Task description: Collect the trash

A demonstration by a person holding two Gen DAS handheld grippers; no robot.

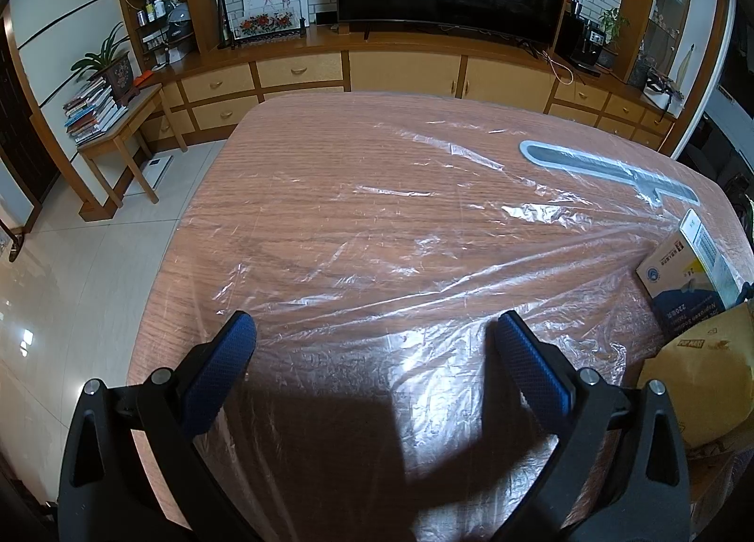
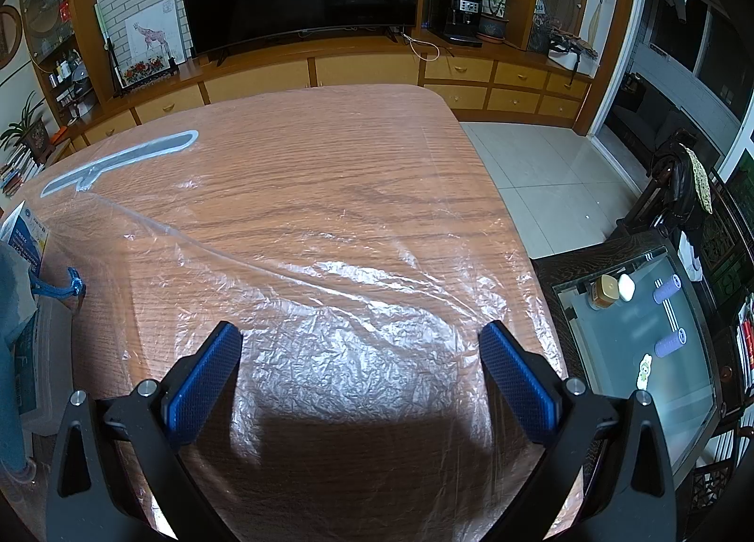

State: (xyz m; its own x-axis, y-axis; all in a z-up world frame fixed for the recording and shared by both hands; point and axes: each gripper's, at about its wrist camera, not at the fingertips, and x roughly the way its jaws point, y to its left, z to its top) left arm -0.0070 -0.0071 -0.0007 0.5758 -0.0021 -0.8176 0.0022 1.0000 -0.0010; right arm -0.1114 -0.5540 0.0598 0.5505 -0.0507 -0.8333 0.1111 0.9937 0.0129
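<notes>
A wooden table (image 1: 306, 155) lies under a thin, crinkled clear plastic sheet (image 1: 424, 268), also in the right wrist view (image 2: 339, 344). My left gripper (image 1: 374, 330) is open and empty above the sheet. My right gripper (image 2: 360, 341) is open and empty above the sheet near the table's right edge. A grey flat tool (image 1: 608, 167) lies at the far side under the plastic, also in the right wrist view (image 2: 122, 158). A blue-and-white box (image 1: 683, 278) and a yellow envelope (image 1: 702, 377) sit at the right in the left wrist view.
A blue strap (image 2: 59, 288) and the box (image 2: 23, 235) sit at the left in the right wrist view. A glass side table (image 2: 650, 344) with small items stands right of the table. A TV cabinet (image 1: 400, 66) runs along the far wall.
</notes>
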